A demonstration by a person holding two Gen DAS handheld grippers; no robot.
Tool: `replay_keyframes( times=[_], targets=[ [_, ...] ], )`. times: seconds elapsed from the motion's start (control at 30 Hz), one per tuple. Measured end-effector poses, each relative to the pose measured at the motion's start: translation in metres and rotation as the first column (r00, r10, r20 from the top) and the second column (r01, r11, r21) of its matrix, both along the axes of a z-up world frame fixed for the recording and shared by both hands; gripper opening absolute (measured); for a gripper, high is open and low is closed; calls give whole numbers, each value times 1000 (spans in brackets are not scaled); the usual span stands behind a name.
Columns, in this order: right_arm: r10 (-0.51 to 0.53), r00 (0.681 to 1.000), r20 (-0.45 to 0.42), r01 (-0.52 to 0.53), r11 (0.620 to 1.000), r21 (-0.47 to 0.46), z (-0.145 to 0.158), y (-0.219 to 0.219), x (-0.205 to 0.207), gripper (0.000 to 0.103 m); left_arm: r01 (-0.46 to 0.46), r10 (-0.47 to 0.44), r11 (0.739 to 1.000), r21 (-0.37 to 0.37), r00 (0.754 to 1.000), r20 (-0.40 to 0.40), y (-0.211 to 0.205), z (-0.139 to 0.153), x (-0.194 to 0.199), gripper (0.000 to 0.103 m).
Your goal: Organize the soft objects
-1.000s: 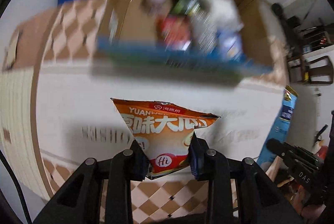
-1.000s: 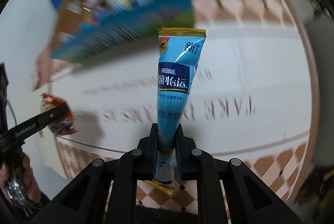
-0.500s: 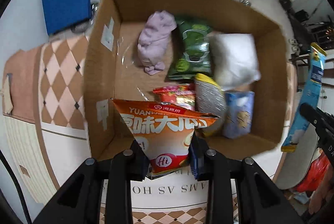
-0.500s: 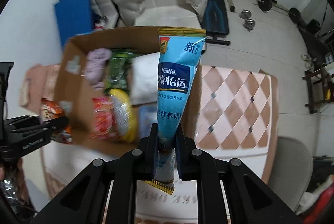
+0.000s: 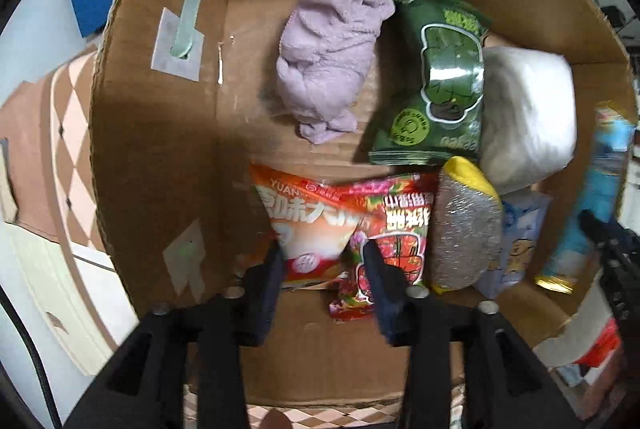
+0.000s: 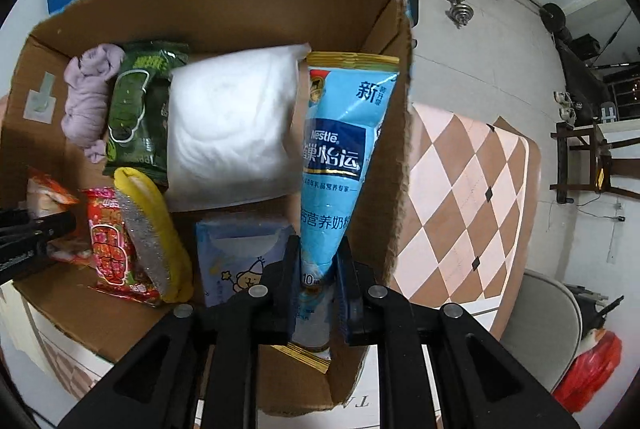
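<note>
An open cardboard box [image 5: 156,157] [image 6: 224,9] holds soft items. My left gripper [image 5: 320,261] is inside it at the front left, jaws apart, with the orange snack bag [image 5: 304,225] lying between the fingers on the box floor. My right gripper [image 6: 318,265] is shut on the blue Nestle pouch [image 6: 340,149] and holds it upright over the box's right side; the pouch shows blurred in the left wrist view [image 5: 596,197].
In the box lie a purple cloth [image 5: 332,53], green packet [image 5: 436,77], white pillow [image 6: 232,133], silver-yellow scrubber [image 5: 464,221], red packet [image 5: 392,229] and blue tissue pack [image 6: 240,253]. A checkered table [image 6: 464,189] lies right of the box.
Both grippers moved forward over and down into the box. The left jaws have opened and the orange bag now rests on the box floor. The right still holds the pouch.
</note>
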State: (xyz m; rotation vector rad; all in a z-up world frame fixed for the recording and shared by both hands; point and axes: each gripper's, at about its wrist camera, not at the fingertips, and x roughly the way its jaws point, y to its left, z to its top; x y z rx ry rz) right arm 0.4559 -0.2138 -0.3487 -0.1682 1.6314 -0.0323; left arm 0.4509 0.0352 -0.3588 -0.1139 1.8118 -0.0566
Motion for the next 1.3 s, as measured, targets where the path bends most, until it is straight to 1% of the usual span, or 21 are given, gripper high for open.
replay_keyframes(
  times=[0.03,0.07,0.1,0.13,0.17,0.23,0.27,0.33,0.4,0.47,0.5,0.6,0.67,0.77,0.93,1.03,1.1,1.17,1.23,1.3],
  targets=[
    [-3,1000,-10,3,1000,0,-2,0,1,30,-1,1,1000,-3,1000,7,2,1,3,56],
    [-9,1000,-12,9,1000,8,-3,0,1,40,0,0,1000,0,1000,21,3,4,3,61],
    [-14,1000,-8,14,1000,20,-2,-1,1,49,-1,1,1000,4,999,38,5,8,4,67],
    [-21,1000,-1,21,999,30,0,-2,2,52,-1,1,1000,6,999,51,6,13,6,74],
    [-25,1000,6,25,999,34,3,-2,3,54,-2,2,1000,4,998,62,7,16,7,75],
    [-31,999,16,31,999,45,11,-2,5,55,-1,1,1000,-1,997,79,7,23,12,75],
    [-41,999,18,40,998,57,13,-3,4,57,-3,3,1000,-4,995,95,8,28,11,77],
    [-47,999,21,45,996,74,20,-3,3,65,-8,9,1000,-9,993,119,9,37,10,97],
    [-46,998,33,43,994,96,27,-1,-2,80,-14,15,1000,-7,988,150,9,46,9,98],
    [-50,998,36,46,991,124,32,3,-7,86,-17,18,1000,-6,983,181,7,54,2,99],
    [-53,998,36,48,990,132,36,5,-9,90,-20,21,1000,-5,982,189,5,55,4,99],
    [-77,996,45,68,982,174,40,9,-21,97,-30,30,1000,-4,976,215,7,61,-7,99],
    [-94,994,48,83,978,192,39,9,-29,101,-38,38,999,-2,974,225,10,62,-15,99],
    [-114,992,60,100,976,191,36,9,-40,103,-43,41,999,6,973,225,12,59,-23,99],
    [-143,989,44,131,968,214,30,10,-53,103,-46,41,999,18,976,216,13,53,-36,100],
    [-146,988,38,135,967,216,28,12,-57,103,-49,42,998,25,974,221,13,56,-39,99],
    [-149,988,45,136,967,215,30,13,-60,103,-55,46,998,33,969,244,14,63,-43,100],
    [-151,987,61,134,967,215,36,13,-63,103,-59,42,997,50,958,285,13,77,-50,99],
    [-150,984,96,128,970,208,49,12,-68,103,-58,34,996,68,947,319,11,90,-60,99],
    [-152,979,136,122,971,205,64,12,-76,103,-67,33,994,82,932,362,9,106,-74,99]
  ],
)
